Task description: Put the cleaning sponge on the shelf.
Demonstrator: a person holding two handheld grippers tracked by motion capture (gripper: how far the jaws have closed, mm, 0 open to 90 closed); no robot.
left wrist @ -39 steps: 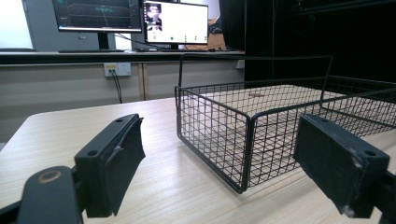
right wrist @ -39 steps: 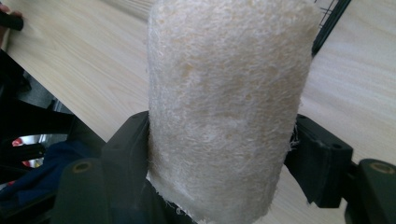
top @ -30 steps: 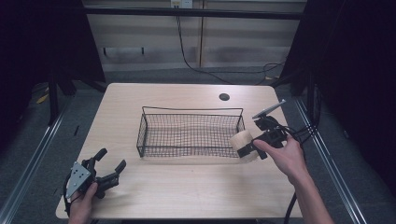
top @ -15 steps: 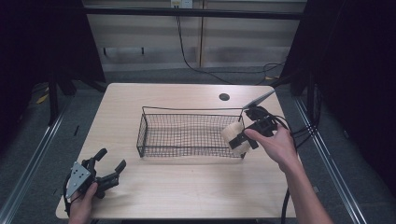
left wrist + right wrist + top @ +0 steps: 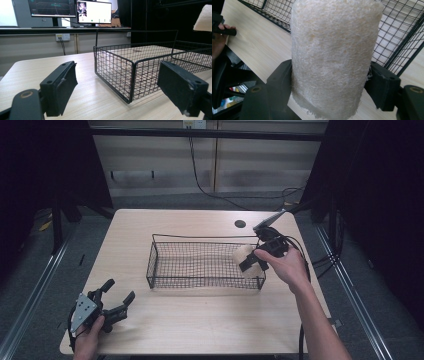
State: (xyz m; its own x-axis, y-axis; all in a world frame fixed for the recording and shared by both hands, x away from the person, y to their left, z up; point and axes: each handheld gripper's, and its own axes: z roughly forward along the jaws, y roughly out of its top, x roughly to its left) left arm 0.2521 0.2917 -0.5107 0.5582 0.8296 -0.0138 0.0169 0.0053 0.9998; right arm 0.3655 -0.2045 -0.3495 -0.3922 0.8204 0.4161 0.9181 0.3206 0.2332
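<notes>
Loofah (image 5: 245,257), clamped in the right gripper (image 5: 252,262) right of centre, should clear the basket (image 5: 200,282) rim before release; left gripper (image 5: 116,295) idles wide open.

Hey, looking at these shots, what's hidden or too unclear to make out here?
- Pale fibrous loofah cylinder: in the right gripper view its lower end runs behind the right claw.
- Same loofah in the left gripper view: cut off by the top right edge.
- Black wire mesh basket: in the high view its right end sits behind the hand.
- Monitor screens: in the left gripper view, text too small to read.
</notes>
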